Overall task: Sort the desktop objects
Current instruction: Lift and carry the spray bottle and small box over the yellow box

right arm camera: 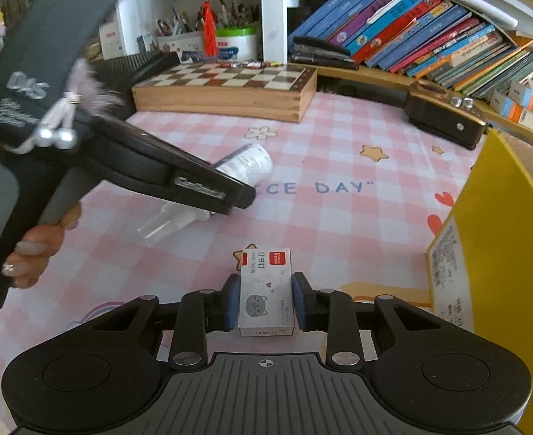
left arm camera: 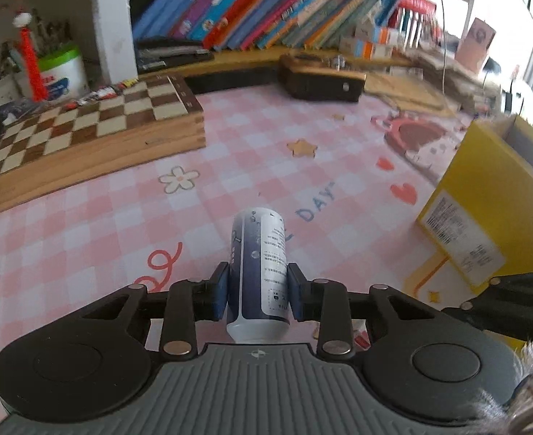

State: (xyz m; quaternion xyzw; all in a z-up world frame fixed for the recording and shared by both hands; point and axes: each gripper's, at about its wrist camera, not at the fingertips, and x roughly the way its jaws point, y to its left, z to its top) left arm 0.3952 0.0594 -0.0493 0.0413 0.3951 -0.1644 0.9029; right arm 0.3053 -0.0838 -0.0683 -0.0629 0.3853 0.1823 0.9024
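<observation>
Nearest in the left wrist view, the left claw [left arm camera: 257, 291] is clamped on a small spray bottle [left arm camera: 258, 268], blue pads pressed to both of its sides, the white cap end toward the camera and the base pointing away over the pink checked table [left arm camera: 121, 217]. In the right wrist view the right claw [right arm camera: 266, 302] has its pads against the two long sides of a small box of staples [right arm camera: 265, 290] with a cat drawing on it; the pads look to be touching, so it reads as a grip, though whether the box is off the table cannot be told.

The landmark is the yellow box [right arm camera: 498, 253], an open carton standing at the right edge of the table. The staple box sits just left of it, near its lower corner; the spray bottle is further left of it, with the person's hand [right arm camera: 36, 250] on the left tool's handle further left again.

Beyond, well left of the yellow box and further back, lies a wooden chessboard case [right arm camera: 230, 90]; behind the yellow box sits a dark wooden case [right arm camera: 444, 116], then a shelf of leaning books [right arm camera: 429, 29].

Judging by this, sorting is at an early to middle stage: two items are gripped but neither is in the yellow box, whose inside is barely visible. Carrying both over and dropping them in appears to remain.
</observation>
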